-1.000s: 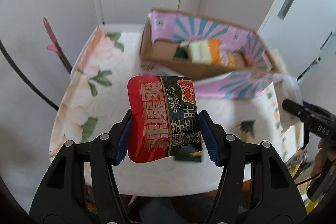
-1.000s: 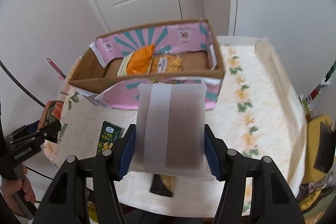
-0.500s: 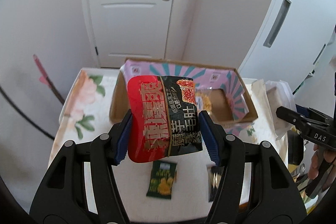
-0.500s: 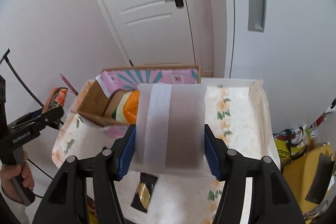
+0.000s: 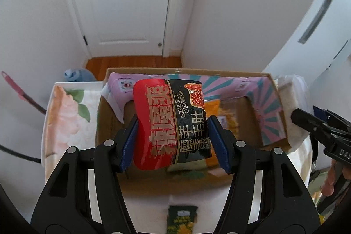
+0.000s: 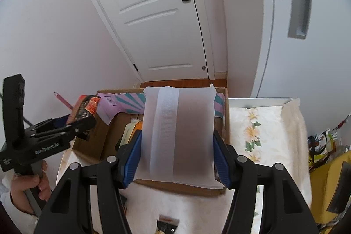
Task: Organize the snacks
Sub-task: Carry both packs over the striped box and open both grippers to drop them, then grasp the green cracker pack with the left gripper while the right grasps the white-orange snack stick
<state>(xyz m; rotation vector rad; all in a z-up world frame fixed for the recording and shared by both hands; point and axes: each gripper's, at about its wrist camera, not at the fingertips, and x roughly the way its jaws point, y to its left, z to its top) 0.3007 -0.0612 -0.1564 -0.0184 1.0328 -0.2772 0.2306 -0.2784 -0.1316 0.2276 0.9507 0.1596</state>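
Snacks: two packets are held above the box [image 5: 272, 89], one in each gripper. The left gripper [image 5: 173, 142] is clamped on a red-and-black packet [image 5: 169, 124], pads [image 5: 129, 144] against its two side edges, over the box's left half. The right gripper [image 6: 176, 155] is clamped on a frosted white packet [image 6: 177, 135], likewise gripped at its sides, over the box's right end.

Handling, as judged: both packets look light, soft and crinkly. The glossy film of the red-and-black one appears slippery, and its contents may crush under hard pressure. Side-edge grips across the middle, as now, seem sound; a sealed end would be the firmer alternative.

Count:
- Packets held: two.
- Packets in the box: at least two, an orange one [image 5: 214, 105] and a yellow one [image 5: 230, 122] beside it; others are hidden behind the held packets, so the total cannot be told.
- Packets on the table [image 5: 65, 115]: a green one [image 5: 182, 218] near its front edge in the left view, and a dark one [image 6: 167, 225] in the right view; whether these are the same packet cannot be told.
- Boxes: one, open-topped.
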